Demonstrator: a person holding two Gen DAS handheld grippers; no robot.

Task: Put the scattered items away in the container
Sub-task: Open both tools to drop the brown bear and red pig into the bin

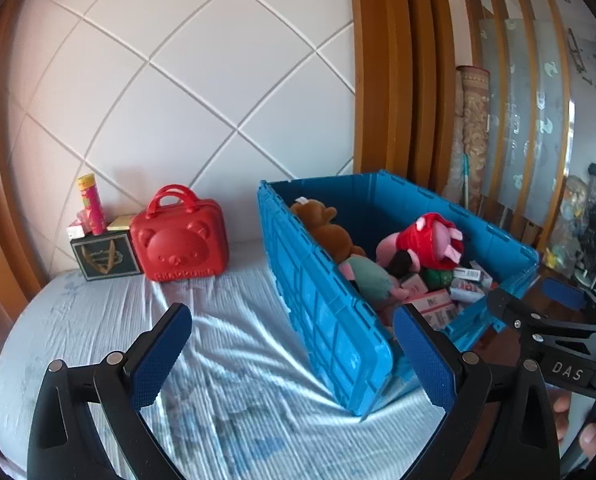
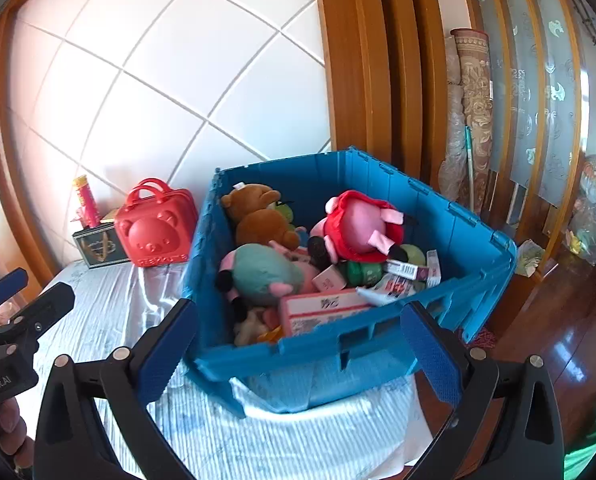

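The blue plastic crate [image 2: 450, 240] is sitting on the pale striped bedsheet [image 1: 98, 320] at the bed's edge and is already holding what looks like the whole load, so I am judging the gathering step as finished or nearly so. The left gripper [image 1: 292, 356] is hanging with its jaws spread wide and nothing between them, off the crate's near corner; the right gripper [image 2: 298, 350] is likewise spread and empty, its pads flanking the crate's front wall without pressing on it. Inside the crate I am counting three plush toys: one brown teddy bear [image 2: 258, 216], one pink pig in a red dress [image 2: 358, 224] and one teal-bodied plush [image 2: 266, 272]. Beside them are lying several small cartons, at least four, including a pink-labelled box [image 2: 322, 308], plus one green round item [image 2: 358, 272]; the rest is too jumbled for me to be counting exactly. Still outside, against the white padded headboard [image 1: 178, 80], are standing one red bear-face case [image 1: 180, 236], one dark gift box [image 1: 104, 254] and one pink-and-yellow tube [image 1: 92, 204]. If those are counting as scattered items, the next move is calling for a reach across the sheet toward them; otherwise only withdrawing both grippers is remaining.
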